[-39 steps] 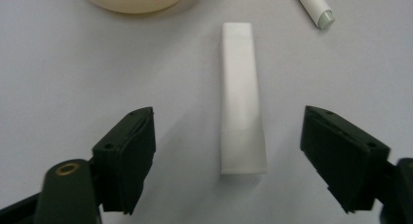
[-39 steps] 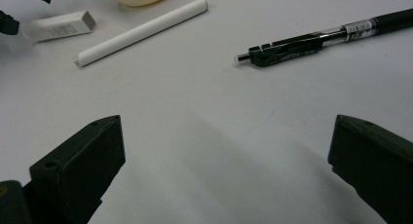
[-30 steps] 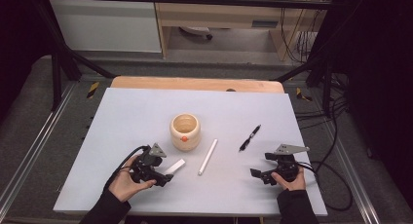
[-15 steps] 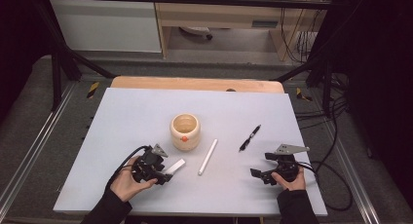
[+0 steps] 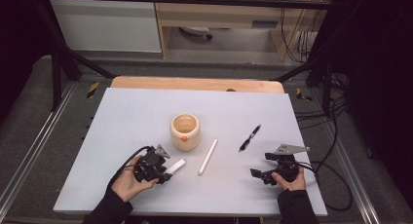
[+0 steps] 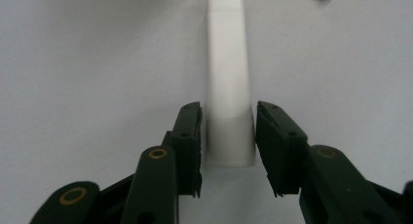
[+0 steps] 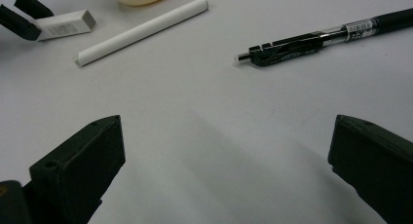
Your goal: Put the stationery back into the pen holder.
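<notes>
Pale grey table [image 5: 146, 112], dim workshop

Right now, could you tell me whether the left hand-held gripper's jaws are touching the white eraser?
Cannot tell. In the left gripper view, the left hand-held gripper, jaws just closing, straddles the white eraser; any remaining gap is too thin to judge.

You can't tell whether your left gripper [image 6: 228, 136] pads quite touch the white eraser [image 6: 229, 87], and the black pen [image 7: 321, 36] runs off the picture's edge.
</notes>
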